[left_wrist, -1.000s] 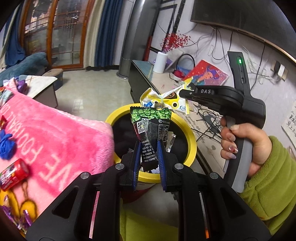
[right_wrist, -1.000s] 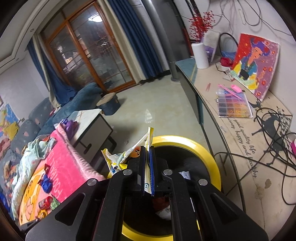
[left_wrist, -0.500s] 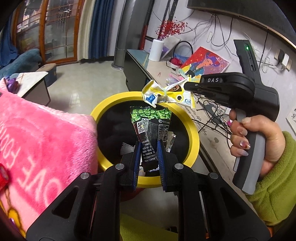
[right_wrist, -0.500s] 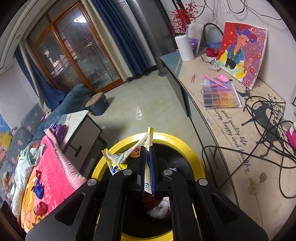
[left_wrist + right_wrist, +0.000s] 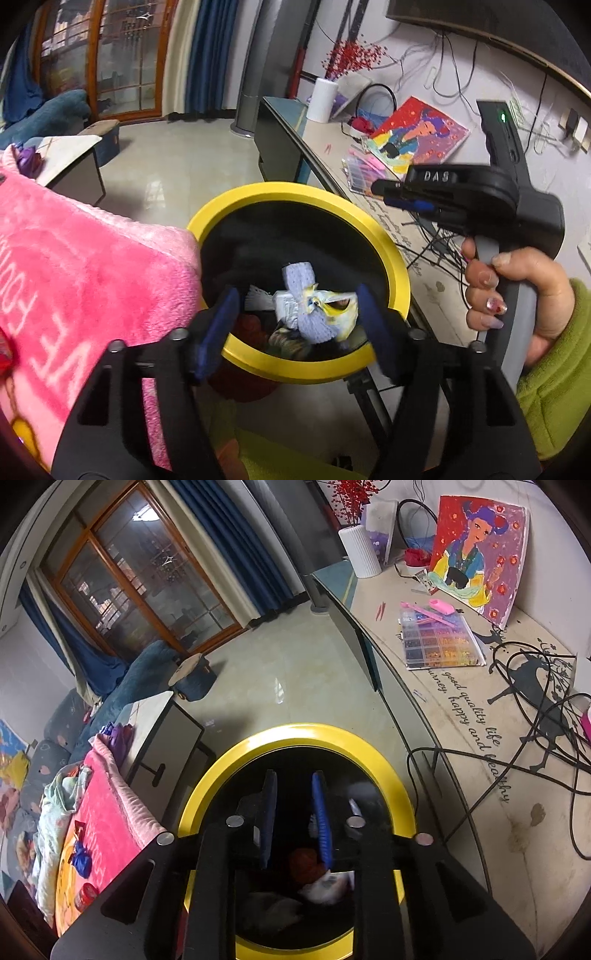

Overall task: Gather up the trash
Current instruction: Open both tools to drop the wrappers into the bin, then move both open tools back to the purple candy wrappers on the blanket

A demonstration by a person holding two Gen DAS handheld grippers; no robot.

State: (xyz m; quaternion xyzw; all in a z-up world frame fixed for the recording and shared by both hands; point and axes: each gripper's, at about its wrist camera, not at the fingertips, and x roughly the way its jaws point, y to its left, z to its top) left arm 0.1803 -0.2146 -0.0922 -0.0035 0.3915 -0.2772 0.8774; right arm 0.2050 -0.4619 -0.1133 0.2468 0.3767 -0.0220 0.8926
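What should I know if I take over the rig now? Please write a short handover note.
Left gripper: jaws have just been opening, nothing between them, over the bin.
Right gripper: jaws have just been opening, empty, over the same bin.
Done: both wrappers are released; a yellow wrapper lies on the trash inside.
Left: a red can and a blue scrap lie on the pink blanket beside the bin.

The left gripper (image 5: 295,317) has just been opening and no longer pinches the green snack wrapper; the right gripper (image 5: 293,814) has parted too, its yellow wrapper (image 5: 332,306) now inside the yellow-rimmed bin (image 5: 306,192).
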